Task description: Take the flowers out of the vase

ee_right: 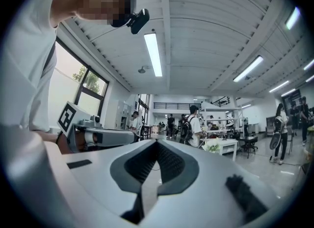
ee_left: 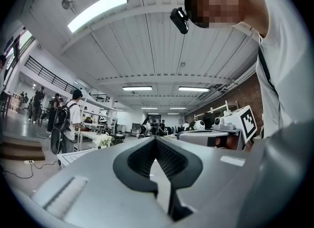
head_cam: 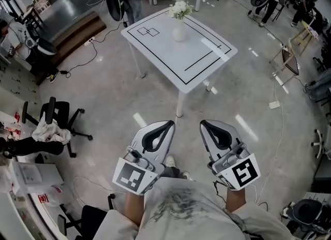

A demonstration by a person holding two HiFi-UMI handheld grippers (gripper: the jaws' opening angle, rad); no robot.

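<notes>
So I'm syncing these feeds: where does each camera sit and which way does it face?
Head view: on the person's head, looking steeply down at table, vase, flowers; left gripper, right gripper, forearms, shirt show.
Left gripper view: on that gripper, level along its shut jaws; torso and right gripper show.
Right gripper view: mirrored; torso and left gripper show.
Shared: both gripper views see the flowers ahead.

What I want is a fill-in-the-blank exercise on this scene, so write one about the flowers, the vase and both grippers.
1. The white flowers sit ____ the round white vase.
2. The vase stands ____ the white square table with black lines.
3. The jaws of the left gripper and the right gripper are both ____.
4. Between each gripper's jaws there is ____.

Missing words: in; on; shut; nothing.
</notes>
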